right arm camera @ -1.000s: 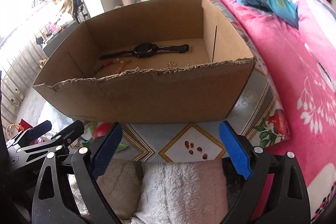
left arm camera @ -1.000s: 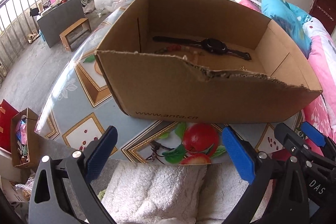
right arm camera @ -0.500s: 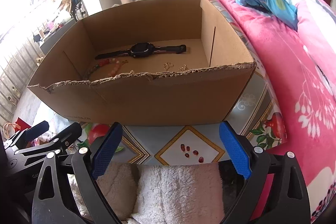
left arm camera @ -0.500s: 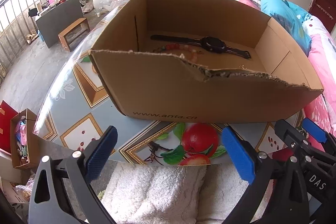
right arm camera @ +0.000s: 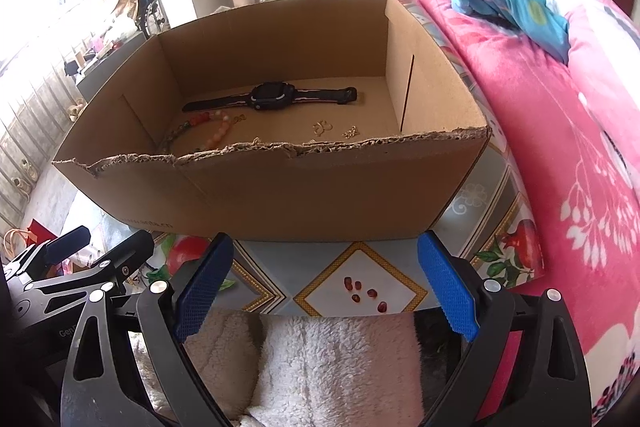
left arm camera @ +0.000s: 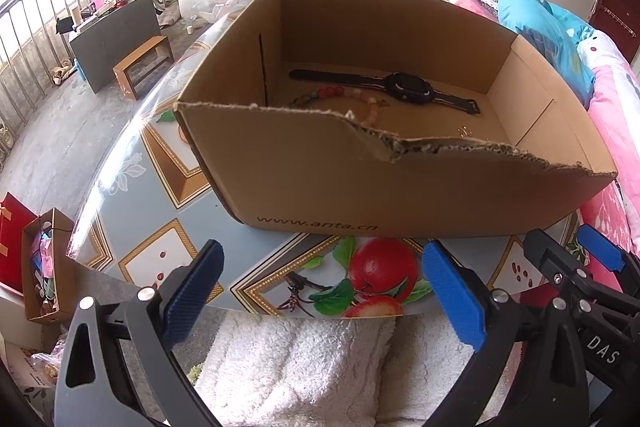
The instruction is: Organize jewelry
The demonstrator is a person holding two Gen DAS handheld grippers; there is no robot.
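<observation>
while both tongs (left arm camera: 320, 291) (right arm camera: 322, 285) gape: watch (right arm camera: 272, 95) beyond, boxed

Right gripper (right arm camera: 322, 289) wide open, nothing between pads, hovering at the table (right arm camera: 362, 273) edge just short of the box (right arm camera: 304, 195).
In the box: black watch (right arm camera: 272, 95) lying flat toward the back, bead bracelet (right arm camera: 202, 131) front-left of it, two small gold pieces (right arm camera: 336, 129) to the right. Left gripper (right arm camera: 80, 259) at lower left. Pink bedding (right arm camera: 560, 131) beside the table on the right.
</observation>
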